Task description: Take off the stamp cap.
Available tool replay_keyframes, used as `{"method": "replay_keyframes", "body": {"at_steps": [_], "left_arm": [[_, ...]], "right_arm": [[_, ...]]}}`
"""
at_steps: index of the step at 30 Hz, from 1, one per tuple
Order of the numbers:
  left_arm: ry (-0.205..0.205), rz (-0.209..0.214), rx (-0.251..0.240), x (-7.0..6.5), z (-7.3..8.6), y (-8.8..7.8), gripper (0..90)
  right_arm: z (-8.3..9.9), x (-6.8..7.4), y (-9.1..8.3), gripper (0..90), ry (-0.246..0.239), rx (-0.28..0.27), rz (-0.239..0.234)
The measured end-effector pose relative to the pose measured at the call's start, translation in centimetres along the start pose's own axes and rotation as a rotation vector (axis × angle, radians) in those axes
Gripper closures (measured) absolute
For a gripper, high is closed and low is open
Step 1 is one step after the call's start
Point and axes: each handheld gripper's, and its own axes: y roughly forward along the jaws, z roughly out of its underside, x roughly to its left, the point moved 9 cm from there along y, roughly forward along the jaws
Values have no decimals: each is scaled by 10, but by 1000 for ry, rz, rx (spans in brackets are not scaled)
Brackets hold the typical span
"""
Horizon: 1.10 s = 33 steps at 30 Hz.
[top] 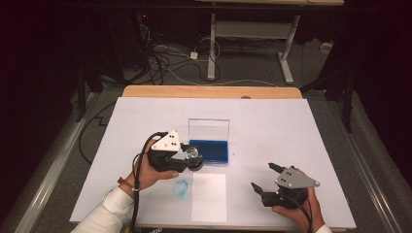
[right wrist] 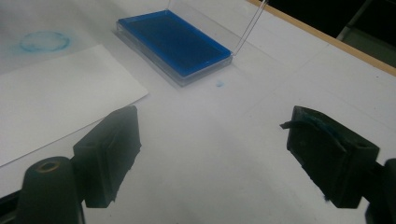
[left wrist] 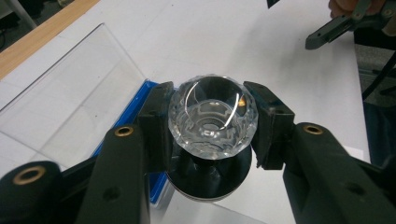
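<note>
A stamp [top: 194,157] with a clear faceted knob [left wrist: 212,120] and a round black base is clamped by its knob in my left gripper [top: 193,156], whose jaws press on both sides. It hangs over the near left corner of the blue ink pad [top: 210,151] in its clear case; whether the base touches the pad I cannot tell. The case lid [top: 209,128] stands upright behind the pad. My right gripper [top: 261,175] rests at the near right of the table, open, with nothing between its jaws [right wrist: 212,149]. Ahead of it lies the ink pad [right wrist: 173,42].
A white paper sheet [top: 209,196] lies near the front edge, with a blue ring print [top: 181,188] on the white table cover to its left. A small blue spot [right wrist: 219,84] marks the cover beside the case. The wooden table edge [top: 211,91] runs along the back.
</note>
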Motion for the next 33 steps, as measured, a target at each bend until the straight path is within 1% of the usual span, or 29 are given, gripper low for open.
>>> {"method": "replay_keyframes", "body": {"at_steps": [2, 3, 5, 7, 8, 9, 10, 11, 12, 13, 14, 15, 16, 18, 19, 20, 21, 22, 23, 24, 25, 26, 30, 31, 32, 33], "left_arm": [[6, 7, -1, -3, -2, 1, 543], [9, 8, -2, -4, -2, 1, 543], [15, 15, -4, -7, -4, 1, 543], [18, 19, -9, -10, -6, 2, 543], [20, 28, -10, -12, -8, 3, 543], [27, 27, -11, -14, -10, 4, 543], [27, 27, -11, -14, -10, 4, 543], [28, 34, -17, -16, -12, 5, 543], [29, 40, -21, -18, -13, 5, 543], [30, 39, -21, -19, -14, 6, 542], [36, 37, -17, -21, -15, 7, 542], [36, 45, -19, -24, -16, 8, 542], [42, 48, -20, -26, -17, 10, 542], [45, 54, -25, -29, -19, 11, 543], [45, 54, -25, -29, -19, 11, 543], [46, 56, -27, -30, -20, 12, 543], [46, 56, -27, -30, -20, 12, 542], [45, 62, -31, -30, -21, 13, 542], [41, 65, -35, -30, -21, 13, 542], [40, 65, -33, -30, -21, 14, 542], [37, 71, -35, -31, -21, 15, 542], [35, 75, -37, -32, -21, 16, 543], [40, 84, -37, -35, -21, 18, 543], [39, 87, -38, -36, -22, 18, 543], [43, 88, -39, -37, -22, 19, 543], [42, 90, -42, -37, -22, 19, 542]], "right_arm": [[1, 2, 2, 180, 6, 6, -13], [0, 6, 4, 179, 23, 7, -40], [0, 7, 5, 179, 26, 6, -44], [-3, 11, 6, 182, 28, 1, -58], [-4, 13, 7, 184, 24, -4, -61], [-8, 17, 8, 182, 18, -16, -71], [-8, 17, 8, 182, 18, -16, -71], [-10, 20, 9, 181, 8, -16, -81], [-15, 27, 12, 176, -5, -23, -95], [-16, 29, 13, 176, -2, -26, -107], [-16, 29, 13, 176, -2, -26, -107], [-19, 32, 14, 175, -8, -32, -117], [-25, 39, 17, 172, -21, -42, -135], [-29, 45, 21, 175, -28, -44, -151], [-31, 48, 25, 180, -25, -45, -160], [-34, 52, 31, 183, -12, -45, -180], [-34, 52, 31, 183, -12, -45, -180], [-37, 59, 40, 184, -15, -43, -200], [-37, 59, 40, 184, -15, -43, -200], [-42, 67, 48, 190, -36, -46, -216], [-42, 67, 48, 190, -36, -46, -216], [-49, 75, 54, 190, -44, -59, -224], [-60, 88, 65, 191, -72, -75, -238], [-60, 88, 65, 191, -72, -75, -238], [-64, 93, 70, 193, -79, -81, -243], [-66, 95, 71, 196, -81, -82, -244]]}}
